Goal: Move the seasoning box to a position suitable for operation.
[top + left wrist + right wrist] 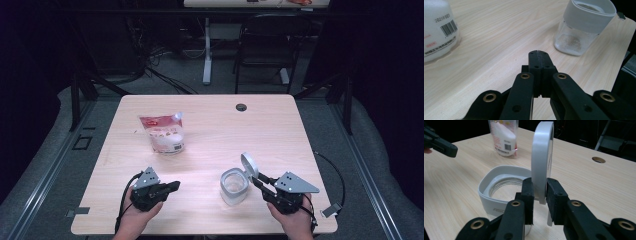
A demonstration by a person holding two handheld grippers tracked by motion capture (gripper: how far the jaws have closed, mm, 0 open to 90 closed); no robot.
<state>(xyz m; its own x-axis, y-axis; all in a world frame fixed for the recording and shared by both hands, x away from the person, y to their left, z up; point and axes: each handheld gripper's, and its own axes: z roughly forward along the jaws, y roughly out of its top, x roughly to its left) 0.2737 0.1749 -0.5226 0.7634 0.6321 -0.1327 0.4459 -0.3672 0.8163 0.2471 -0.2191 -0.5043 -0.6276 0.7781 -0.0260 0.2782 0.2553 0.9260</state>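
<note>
**Worktop holdings: two hand-held grippers, one pouch, one lidded jar**

1. Worktop (210, 125). Pale wood-grain surface with a round cable hole (241, 107) toward its far edge, at about 12 o'clock from the centre.

2. Left gripper (172, 187). Held in the person's left hand (134, 216) near the front edge, at about 7 o'clock from the worktop centre. Its fingers (539, 62) are pressed together with nothing between them, pointing toward the jar, well apart from it. A grey three-cornered plate sits on top and a black cable trails from the rear.

3. Pouch (162, 132). Standing upright at about 10 o'clock from the centre, clear of both grippers. White contents, red printed top; a barcode and printed digits show on its lower face in the left gripper view.

4. Jar (234, 186). Clear body with a grey-white collar, standing open at about 5 o'clock from the centre, between the two grippers. A thin layer of pale residue lies in the bottom.

5. Lid (249, 165). Round, grey-white, tipped upright on edge at the jar's right rim.

6. Right gripper (261, 181). Held in the person's right hand (295, 220) at the front right. Its fingers (527, 195) are clamped on the lower edge of the lid, one on each face.
</note>
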